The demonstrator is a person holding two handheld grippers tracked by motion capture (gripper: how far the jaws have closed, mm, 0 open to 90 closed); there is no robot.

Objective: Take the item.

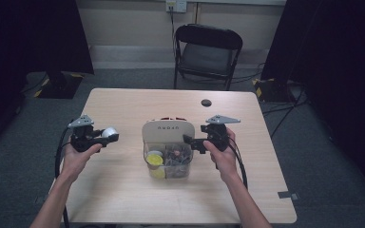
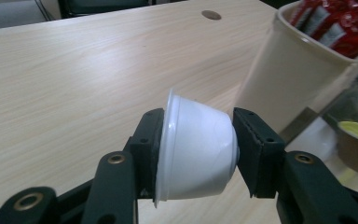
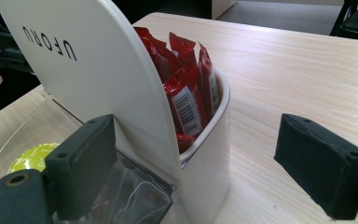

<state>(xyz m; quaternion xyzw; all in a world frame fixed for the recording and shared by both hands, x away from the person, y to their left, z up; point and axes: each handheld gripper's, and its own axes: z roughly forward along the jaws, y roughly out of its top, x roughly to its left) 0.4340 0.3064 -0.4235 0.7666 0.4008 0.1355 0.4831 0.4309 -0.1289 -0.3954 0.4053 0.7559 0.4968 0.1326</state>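
A small white plastic pod lies sideways between the jaws of my left gripper, rim against one pad and base against the other. From above, that gripper hovers over the table left of a cream holder marked UFORU. Red sachets stand in the holder's back part. Its clear front box contains yellow-lidded pods. My right gripper is at the holder's right side. Its jaws stand wide apart around the holder's corner, pads not pressing on it.
The wooden table has a round cable hole near its far edge. A black folding chair stands behind the table. Bare tabletop extends to the left and in front of the holder.
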